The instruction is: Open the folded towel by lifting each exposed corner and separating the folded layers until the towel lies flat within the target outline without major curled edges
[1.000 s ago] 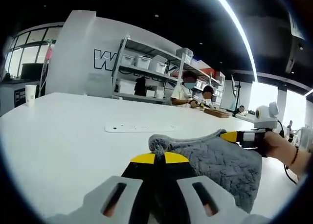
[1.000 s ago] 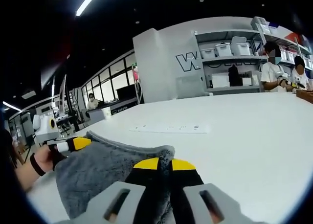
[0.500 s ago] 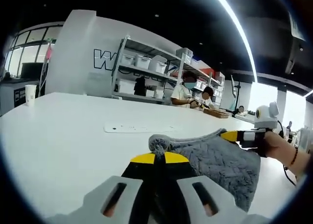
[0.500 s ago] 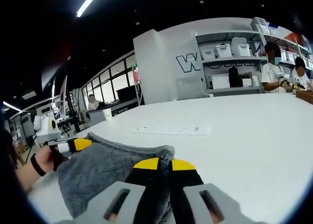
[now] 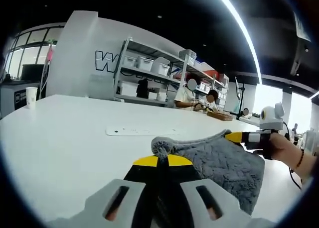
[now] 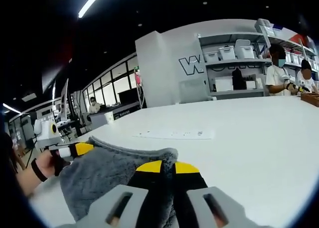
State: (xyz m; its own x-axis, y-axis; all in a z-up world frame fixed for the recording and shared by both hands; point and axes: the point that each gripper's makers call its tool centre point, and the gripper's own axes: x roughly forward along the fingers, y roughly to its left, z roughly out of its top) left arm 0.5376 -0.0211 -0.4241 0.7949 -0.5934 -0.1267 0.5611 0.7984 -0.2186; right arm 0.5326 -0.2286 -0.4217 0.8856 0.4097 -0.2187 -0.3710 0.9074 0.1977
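A paper cup (image 5: 31, 96) stands at 9 o'clock on the white bench (image 5: 65, 133); shelves (image 5: 149, 71) stand behind. Both the left hand-held gripper (image 5: 162, 162) and right hand-held gripper (image 6: 162, 167) are clamped on the grey towel (image 5: 224, 163), held above the bench.

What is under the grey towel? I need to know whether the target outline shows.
Bare white table lies around the grey towel, pinched by the left gripper and right gripper. No outline shows; anything beneath is covered.
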